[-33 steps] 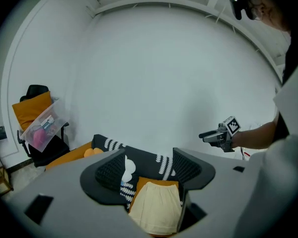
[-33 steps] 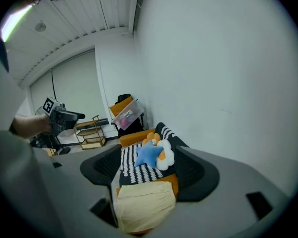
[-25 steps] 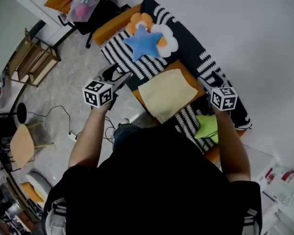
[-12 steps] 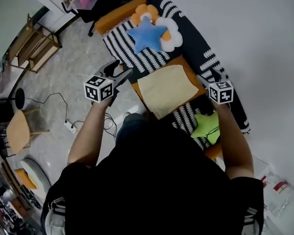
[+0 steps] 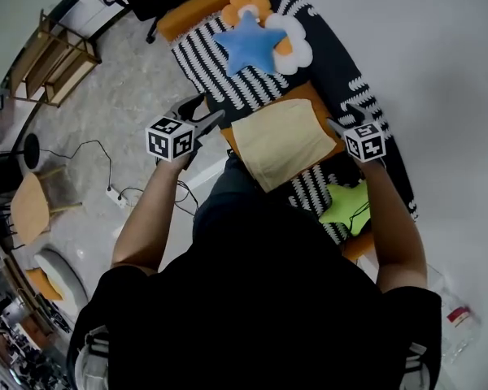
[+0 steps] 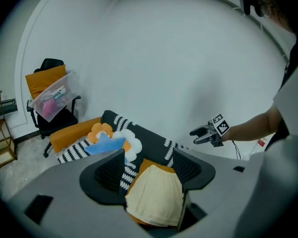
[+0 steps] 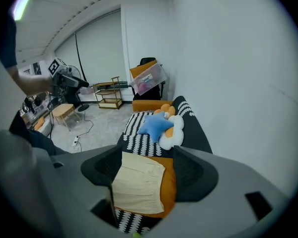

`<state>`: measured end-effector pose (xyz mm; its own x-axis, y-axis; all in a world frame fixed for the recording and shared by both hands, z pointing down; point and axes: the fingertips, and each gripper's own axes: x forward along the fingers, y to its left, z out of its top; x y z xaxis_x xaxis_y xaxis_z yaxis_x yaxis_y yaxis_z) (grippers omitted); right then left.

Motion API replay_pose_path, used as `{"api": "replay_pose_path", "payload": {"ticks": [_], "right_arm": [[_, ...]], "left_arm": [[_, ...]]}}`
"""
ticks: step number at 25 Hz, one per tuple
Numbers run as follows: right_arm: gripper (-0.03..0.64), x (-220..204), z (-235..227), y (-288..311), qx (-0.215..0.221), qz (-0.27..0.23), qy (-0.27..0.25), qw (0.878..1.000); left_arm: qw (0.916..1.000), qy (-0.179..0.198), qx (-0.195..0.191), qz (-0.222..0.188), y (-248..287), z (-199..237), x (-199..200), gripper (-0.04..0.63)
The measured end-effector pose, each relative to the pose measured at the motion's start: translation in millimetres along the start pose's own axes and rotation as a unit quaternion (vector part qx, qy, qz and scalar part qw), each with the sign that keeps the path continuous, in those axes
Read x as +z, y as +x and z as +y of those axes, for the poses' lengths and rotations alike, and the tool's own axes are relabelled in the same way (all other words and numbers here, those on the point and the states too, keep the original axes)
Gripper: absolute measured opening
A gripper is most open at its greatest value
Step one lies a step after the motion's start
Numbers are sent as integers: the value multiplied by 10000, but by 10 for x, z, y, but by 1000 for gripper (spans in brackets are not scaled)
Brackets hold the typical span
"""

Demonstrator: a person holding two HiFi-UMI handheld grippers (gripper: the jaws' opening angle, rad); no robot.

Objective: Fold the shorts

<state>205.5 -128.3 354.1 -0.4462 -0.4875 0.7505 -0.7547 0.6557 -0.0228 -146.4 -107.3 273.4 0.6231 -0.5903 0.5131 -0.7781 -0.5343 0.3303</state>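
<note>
Left gripper: we hold it in the air off the sofa's front edge, to the left of the shorts. Its jaws stand apart with nothing between them (through the gap its own view shows only the cloth lying further off).

Sofa: it has a black-and-white striped cover, and a blue star pillow rests at the far end.

Shorts: pale yellow, they lie flat and smooth on the orange cushion in the middle of the seat. What looks like the gathered waistband is turned toward the blue star pillow. Neither claw touches them.

Right gripper: we hold it by the backrest, just past the right edge of the shorts. Its jaws are parted too and hold nothing.

Green star pillow: it sits on the seat at the near right, apart from the shorts.

Step in hand: we judge this as lining up for a fold, with one claw on each side of the cloth and no grip taken. We cannot tell whether the shorts are already doubled once.

Next move: we would lower both claws to one edge and pinch two corners through every layer. Then we would carry that edge across to meet the opposite one, keeping the cloth taut so it does not bunch or slide on the soft cushion.
</note>
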Motion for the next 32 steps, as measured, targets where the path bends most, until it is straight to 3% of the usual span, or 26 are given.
{"api": "replay_pose_path", "payload": {"ticks": [13,20,32], "right_arm": [[319,-108,-54,935,448,701,-404,9957],[318,-273,-143,1362,607,918,-566,9923],[296,-502,-288,2056,896,1370,-562,9849]], "left_arm": [[9965,-253,118,793,583,716,-494,311],[9900,-477,75,1327,972,955,-1008,313],[9806,-587,-59,1871,1570,1301,-1395,313]]}}
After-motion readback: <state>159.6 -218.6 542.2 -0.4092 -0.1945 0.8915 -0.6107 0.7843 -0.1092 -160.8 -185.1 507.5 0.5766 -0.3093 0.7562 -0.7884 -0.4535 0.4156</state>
